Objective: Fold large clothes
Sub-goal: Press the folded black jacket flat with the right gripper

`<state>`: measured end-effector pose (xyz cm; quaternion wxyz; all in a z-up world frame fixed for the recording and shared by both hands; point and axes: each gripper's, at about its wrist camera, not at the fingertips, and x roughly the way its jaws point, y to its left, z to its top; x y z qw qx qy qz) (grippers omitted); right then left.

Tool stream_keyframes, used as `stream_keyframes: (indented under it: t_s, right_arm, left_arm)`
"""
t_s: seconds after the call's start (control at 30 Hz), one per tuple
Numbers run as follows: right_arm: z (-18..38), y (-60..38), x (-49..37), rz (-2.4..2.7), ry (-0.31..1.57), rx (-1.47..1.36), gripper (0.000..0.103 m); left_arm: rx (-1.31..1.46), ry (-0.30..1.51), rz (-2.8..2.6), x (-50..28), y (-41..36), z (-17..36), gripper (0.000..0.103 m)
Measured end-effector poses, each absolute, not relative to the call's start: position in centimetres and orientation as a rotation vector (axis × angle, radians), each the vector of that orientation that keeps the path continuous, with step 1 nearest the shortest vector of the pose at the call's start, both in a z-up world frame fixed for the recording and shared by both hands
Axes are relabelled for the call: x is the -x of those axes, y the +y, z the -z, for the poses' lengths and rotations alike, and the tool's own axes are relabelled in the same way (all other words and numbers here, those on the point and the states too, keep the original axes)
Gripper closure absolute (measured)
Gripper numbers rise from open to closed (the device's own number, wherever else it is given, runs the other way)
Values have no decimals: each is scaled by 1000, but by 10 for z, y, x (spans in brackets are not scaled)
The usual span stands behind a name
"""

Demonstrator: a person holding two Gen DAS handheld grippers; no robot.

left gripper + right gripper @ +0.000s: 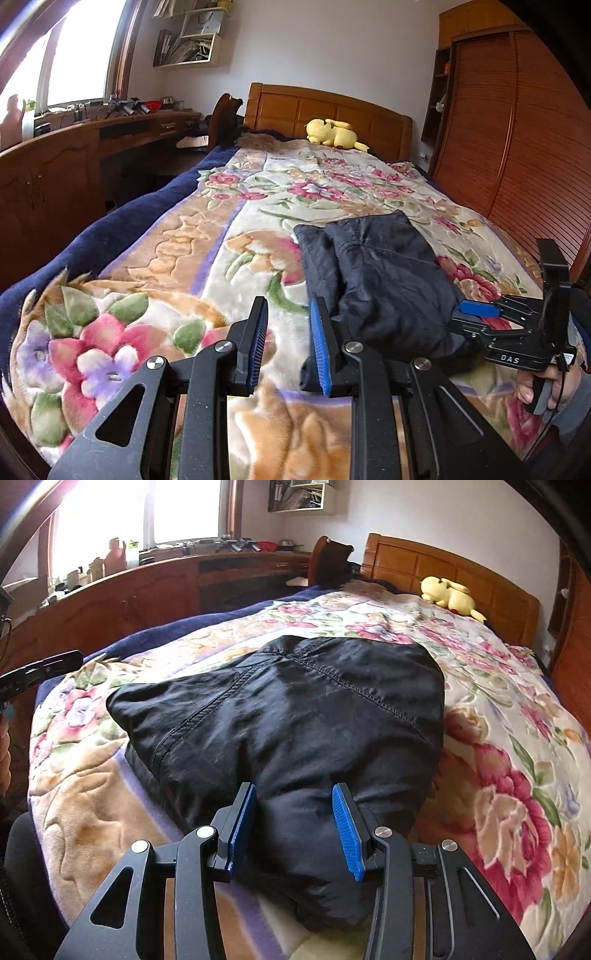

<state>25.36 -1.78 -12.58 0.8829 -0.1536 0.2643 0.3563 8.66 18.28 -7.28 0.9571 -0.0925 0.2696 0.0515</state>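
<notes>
Jacket [280,716], black, folded into a bundle, lies on the flowered blanket [509,775] of the bed. Right gripper [293,827] at its near edge, fingers parted, a fold bulging between them, pads not clearly pressing. Left gripper [290,343] beside the bundle, fingers released, nothing between.

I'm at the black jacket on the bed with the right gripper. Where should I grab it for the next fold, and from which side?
Take the black jacket by its near bunched end, the thick rounded lobe already lying between the open right gripper fingers. Come in low from the foot of the bed, along the floral blanket. That lobe looks narrow enough to pinch; the far part lies broad and flat, offering no edge. The left gripper is empty, beside it.
</notes>
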Motion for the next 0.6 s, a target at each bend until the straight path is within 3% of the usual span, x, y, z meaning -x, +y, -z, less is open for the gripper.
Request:
stream_keyframes:
  t_s: [0.3,0.6]
  right_arm:
    - [97,-33,-265,-805,452,327,58]
    - [100,-10,-341,-844,472,351,48]
  left_arm:
    - [147,604,-104,-100,156,70,78]
    - [102,679,-153,-125,145,73,78]
